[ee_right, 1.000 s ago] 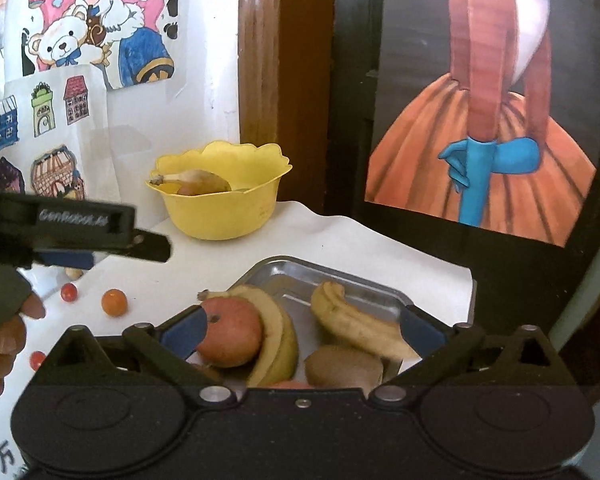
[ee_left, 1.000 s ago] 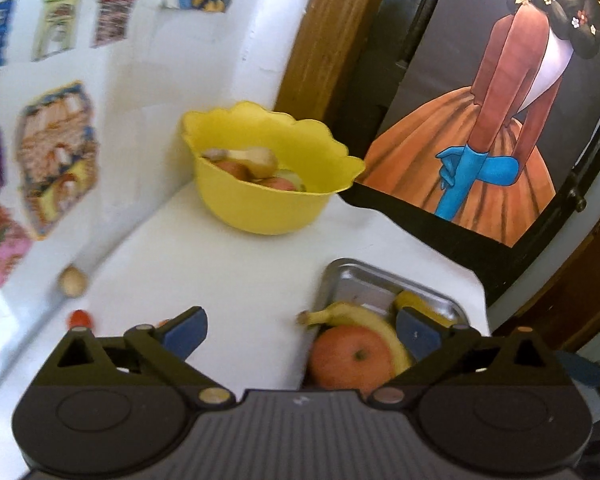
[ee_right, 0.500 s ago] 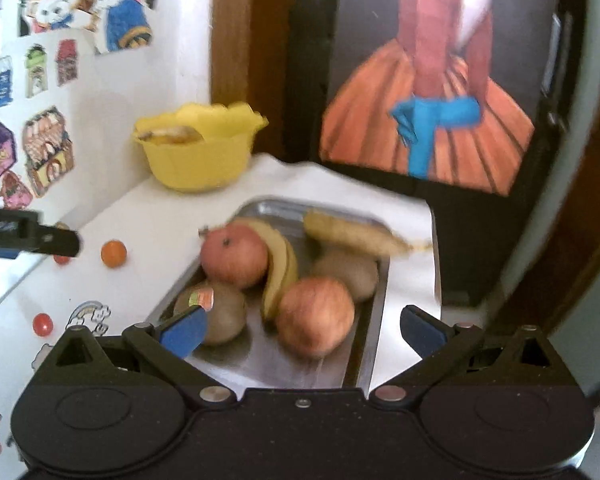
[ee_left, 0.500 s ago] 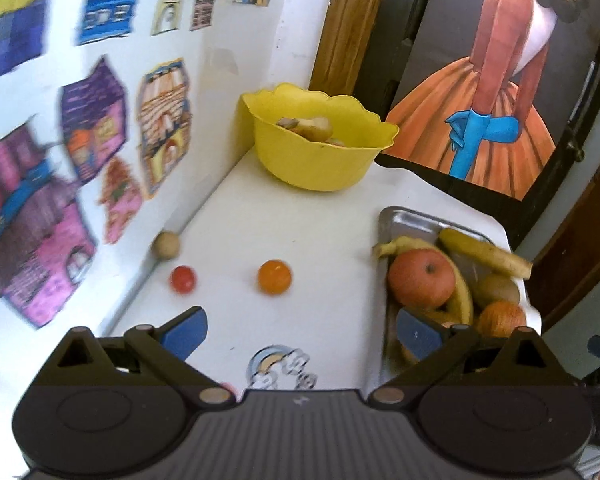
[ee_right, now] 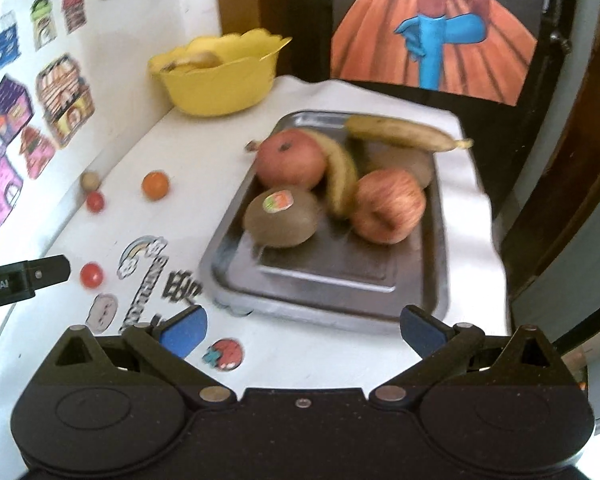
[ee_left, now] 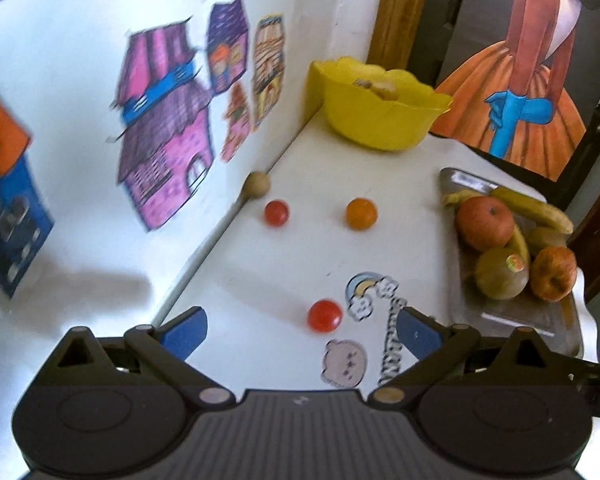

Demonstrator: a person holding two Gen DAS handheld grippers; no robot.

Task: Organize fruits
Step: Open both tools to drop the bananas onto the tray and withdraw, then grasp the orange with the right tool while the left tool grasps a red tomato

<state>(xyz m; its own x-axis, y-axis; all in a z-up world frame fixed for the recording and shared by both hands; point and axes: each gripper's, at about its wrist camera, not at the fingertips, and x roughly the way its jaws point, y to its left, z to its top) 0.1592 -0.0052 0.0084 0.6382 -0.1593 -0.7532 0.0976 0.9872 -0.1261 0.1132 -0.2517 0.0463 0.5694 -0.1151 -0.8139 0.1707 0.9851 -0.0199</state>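
Bowl [ee_left: 380, 120] contents blurred, perhaps bananas

bowl [ee_right: 220, 80] behind tray [ee_right: 324, 280] | tomatoes [ee_right: 92, 275] left of tray

A metal tray [ee_right: 436, 240] on the white tabletop holds two reddish apples [ee_right: 291, 159] [ee_right: 388, 206], two bananas [ee_right: 404, 133] [ee_right: 342, 176] and two brown kiwis, the nearer one [ee_right: 282, 216] bearing a sticker. A yellow scalloped bowl [ee_right: 220, 80] with fruit inside stands at the far corner by the wall. Loose on the tabletop to the tray's left lie a small orange fruit [ee_left: 361, 213], two red cherry tomatoes [ee_left: 276, 212] [ee_left: 324, 315] and a tan round fruit [ee_left: 258, 185] against the wall.
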